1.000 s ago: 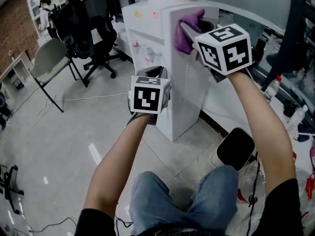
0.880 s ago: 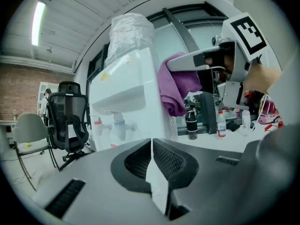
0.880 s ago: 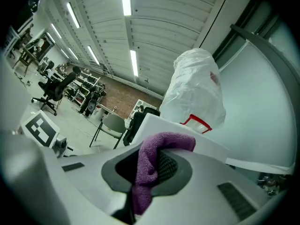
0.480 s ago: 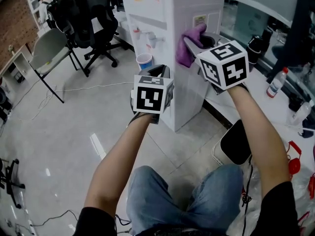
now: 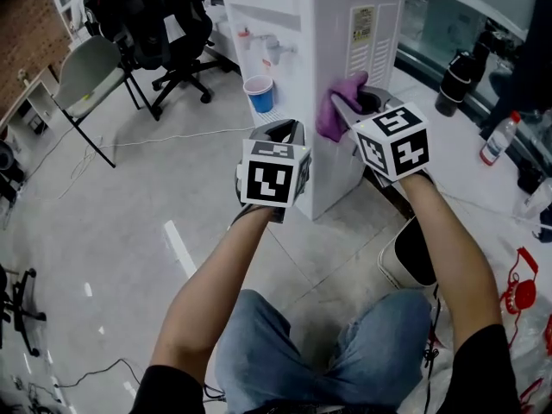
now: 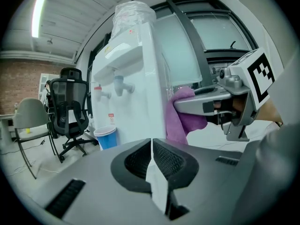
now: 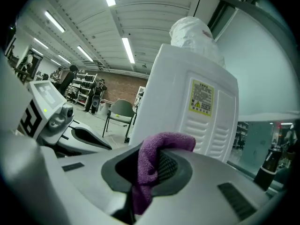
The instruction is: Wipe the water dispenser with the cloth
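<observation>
The right tongs (image 5: pixel 352 110) have come down the water dispenser (image 5: pixel 328 50) since a moment ago: the purple cloth (image 5: pixel 332 115) that was up near the top of the side panel now sits lower, under the label and vents. The left tongs (image 5: pixel 280 132) have hardly shifted.

The right tongs are clenched on the cloth (image 7: pixel 159 146), which bunches over one jaw and hangs down between the two. It lies against the white panel, close to the corner with the front face. The left tongs (image 6: pixel 151 156) are closed on nothing, jaws meeting, held just in front of the dispenser and apart from it.

A blue cup (image 5: pixel 259 93) stands under the taps. Left of the dispenser the floor (image 5: pixel 129 214) is open as far as the office chair (image 5: pixel 164 33); to the right a tabletop (image 5: pixel 448 145) runs close by.
</observation>
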Demonstrator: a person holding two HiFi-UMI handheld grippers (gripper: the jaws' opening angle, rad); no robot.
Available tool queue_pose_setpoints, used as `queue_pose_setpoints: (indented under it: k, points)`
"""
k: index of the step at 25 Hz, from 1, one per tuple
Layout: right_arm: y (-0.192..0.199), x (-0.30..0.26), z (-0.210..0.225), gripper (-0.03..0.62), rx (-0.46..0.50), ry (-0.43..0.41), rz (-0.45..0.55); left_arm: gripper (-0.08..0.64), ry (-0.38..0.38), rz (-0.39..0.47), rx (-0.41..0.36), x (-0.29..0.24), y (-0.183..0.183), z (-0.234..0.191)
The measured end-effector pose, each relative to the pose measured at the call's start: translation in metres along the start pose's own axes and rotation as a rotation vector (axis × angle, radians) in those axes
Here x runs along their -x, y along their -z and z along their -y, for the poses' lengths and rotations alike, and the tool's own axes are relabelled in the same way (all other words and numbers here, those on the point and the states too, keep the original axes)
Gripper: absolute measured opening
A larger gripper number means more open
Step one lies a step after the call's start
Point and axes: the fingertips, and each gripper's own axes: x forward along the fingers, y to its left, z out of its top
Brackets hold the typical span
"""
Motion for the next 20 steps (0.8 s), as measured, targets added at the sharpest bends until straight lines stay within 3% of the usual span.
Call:
queue_pose_setpoints:
  k: [8, 20]
  points:
    - [0.079, -0.01, -0.018, 0.044, -0.053, -0.038, -0.078, 0.034, 0.01, -0.063, -0.012, -0.012, 0.039, 0.009]
    - [0.191, -0.034, -0.051, 0.044, -0.164, -0.09, -0.179, 0.034, -0.001, -0.086, -0.015, -0.028, 0.076, 0.011]
